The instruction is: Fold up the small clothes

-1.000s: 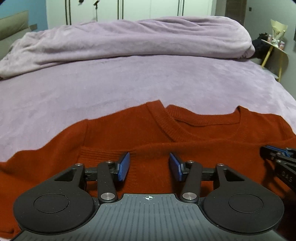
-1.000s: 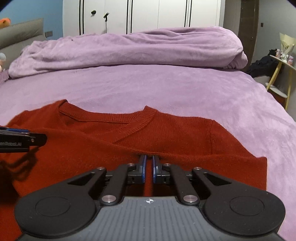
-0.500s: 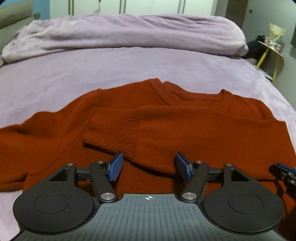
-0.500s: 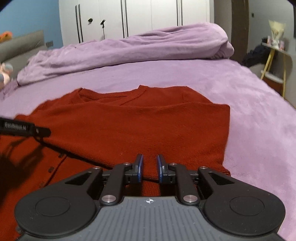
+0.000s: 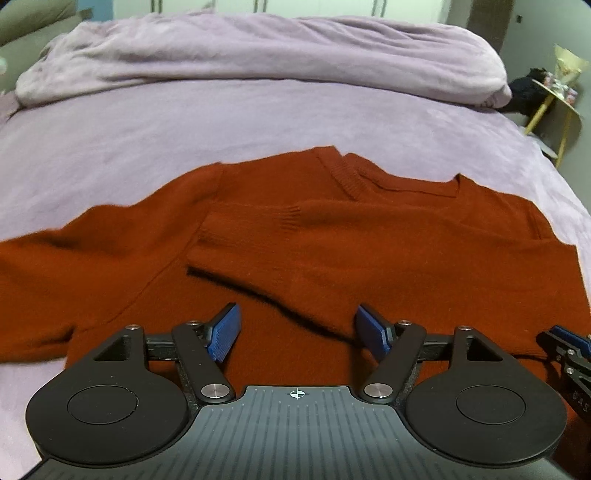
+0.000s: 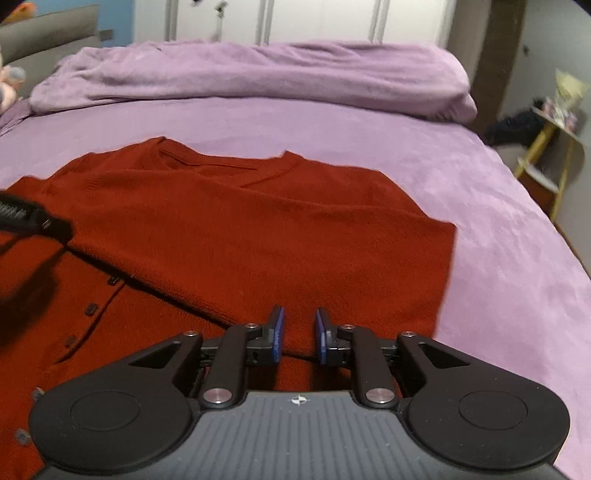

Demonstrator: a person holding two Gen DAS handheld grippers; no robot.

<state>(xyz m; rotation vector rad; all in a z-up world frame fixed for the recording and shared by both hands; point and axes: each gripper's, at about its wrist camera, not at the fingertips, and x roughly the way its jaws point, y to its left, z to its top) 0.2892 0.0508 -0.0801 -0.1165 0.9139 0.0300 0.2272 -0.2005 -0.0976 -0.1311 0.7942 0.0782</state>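
A rust-red knit cardigan (image 5: 332,251) lies flat on the lilac bed. Its right side and sleeve are folded over the body, the ribbed cuff (image 5: 291,218) resting near the chest. The other sleeve (image 5: 55,258) stretches out to the left. My left gripper (image 5: 299,332) hovers over the lower front, jaws wide and still opening, nothing between them. In the right wrist view the cardigan (image 6: 258,229) shows its button row (image 6: 90,309). My right gripper (image 6: 298,334) hangs over the folded edge, jaws opening, pads apart from the fabric. Each gripper shows at the other view's edge: right gripper (image 5: 569,347), left gripper (image 6: 33,221).
A bunched lilac duvet (image 5: 258,55) runs across the far end of the bed. Bare sheet (image 5: 147,140) lies between it and the cardigan. A yellow side table (image 5: 561,103) with small items stands off the right side. White wardrobes (image 6: 314,22) line the back wall.
Both grippers have drawn back toward the cardigan's hem and their jaws have widened. The right gripper, shut before, has let go of the folded-over side, which now lies across the body.
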